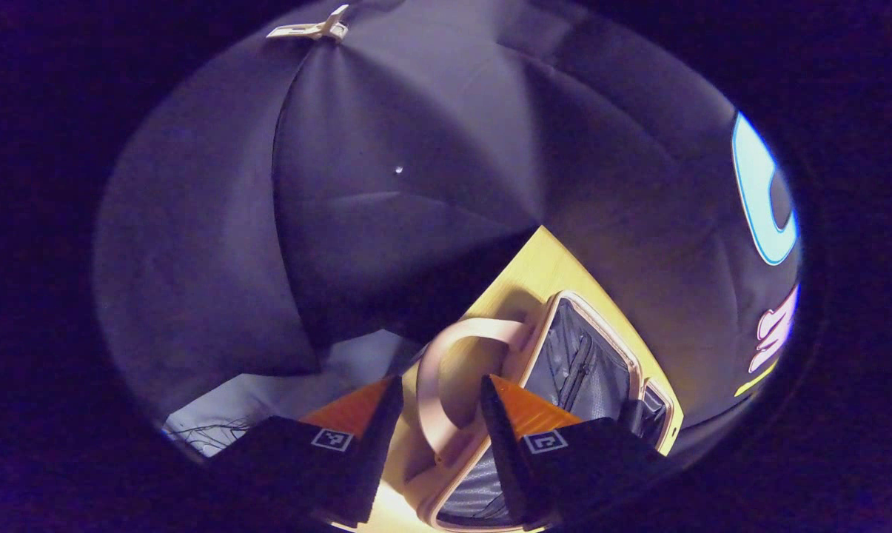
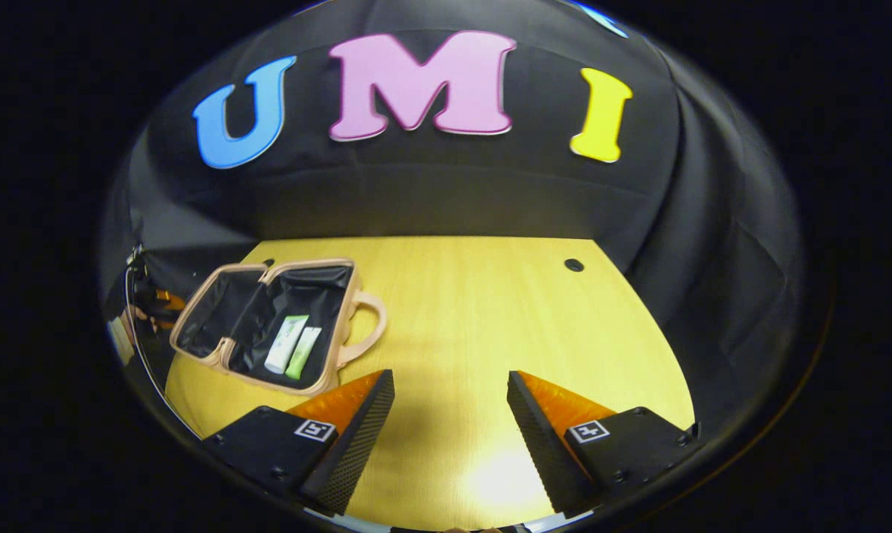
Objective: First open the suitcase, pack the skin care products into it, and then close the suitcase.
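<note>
Open on the table's (image 2: 490,311) left side: suitcase (image 2: 268,318), two skin care tubes (image 2: 292,346) lying side by side inside. Left gripper (image 1: 440,403) spread around the handle (image 1: 446,370) — pressing nothing; right gripper (image 2: 449,400) spread, empty, over bare tabletop. Likely snag: lid catching a tube if swung shut carelessly.

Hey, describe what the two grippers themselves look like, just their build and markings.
The left gripper and right gripper match: two wedge-shaped fingers tapering to a point, each on a dark blocky mount carrying a small square black-and-white marker. The right gripper's fingers have finely textured inner faces, and its mounts show small screws.
</note>
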### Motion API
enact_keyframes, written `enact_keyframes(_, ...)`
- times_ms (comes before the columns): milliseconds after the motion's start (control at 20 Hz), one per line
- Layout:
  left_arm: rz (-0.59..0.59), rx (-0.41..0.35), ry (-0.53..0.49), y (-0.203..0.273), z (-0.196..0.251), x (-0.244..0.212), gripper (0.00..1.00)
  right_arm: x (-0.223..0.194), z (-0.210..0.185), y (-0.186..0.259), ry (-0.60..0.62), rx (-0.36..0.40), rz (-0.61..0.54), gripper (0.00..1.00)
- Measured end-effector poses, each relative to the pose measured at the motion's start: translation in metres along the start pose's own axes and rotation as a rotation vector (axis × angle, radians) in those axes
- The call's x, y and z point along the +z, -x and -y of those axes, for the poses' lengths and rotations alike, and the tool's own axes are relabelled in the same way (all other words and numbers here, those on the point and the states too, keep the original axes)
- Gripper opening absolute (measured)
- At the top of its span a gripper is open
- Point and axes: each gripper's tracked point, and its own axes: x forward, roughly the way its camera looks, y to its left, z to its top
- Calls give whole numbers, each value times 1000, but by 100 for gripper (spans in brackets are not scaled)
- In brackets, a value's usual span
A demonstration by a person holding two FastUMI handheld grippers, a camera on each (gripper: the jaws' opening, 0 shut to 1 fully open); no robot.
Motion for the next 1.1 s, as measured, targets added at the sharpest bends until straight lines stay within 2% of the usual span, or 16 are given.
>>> enact_keyframes(50,-4,16,10,-2,-3,1,64,-1,9,6,17,-18,0,98)
enact_keyframes(150,-30,56,51,-13,-17,-9,25,-3,17,11,22,-29,-5,98)
enact_keyframes(200,-42,52,93,-6,-15,-11,14,-6,19,13,19,-31,-11,98)
enact_keyframes(250,-35,30,127,-8,-13,-9,22,-10,21,13,18,-27,-19,98)
enact_keyframes(350,13,-15,151,0,-9,0,20,-23,24,17,5,-16,-61,98)
enact_keyframes(450,68,-25,106,24,-1,15,18,-28,26,19,-35,-7,-55,98)
enact_keyframes(500,101,-17,66,37,4,25,22,-36,27,21,-41,-2,-68,98)
enact_keyframes(550,132,-1,33,53,6,31,13,-43,28,23,-39,0,-82,98)
enact_keyframes(650,186,-169,16,79,56,43,6,-39,35,16,-47,7,-54,98)
enact_keyframes(800,184,22,-156,81,36,54,6,-42,25,18,-33,62,-63,98)
enact_keyframes(850,134,28,-117,77,31,41,6,-41,23,21,-28,72,-68,97)
enact_keyframes(900,80,26,-42,73,29,25,0,-38,19,22,-26,80,-59,97)
enact_keyframes(950,60,42,20,53,15,20,24,-39,17,23,-15,82,-56,97)
enact_keyframes(1000,51,50,56,37,0,13,24,-41,17,25,6,77,-58,97)
enact_keyframes(1050,38,50,75,24,-6,7,36,-41,17,27,28,71,-59,97)
enact_keyframes(1100,21,45,70,14,-8,3,27,-44,19,28,43,60,-64,97)
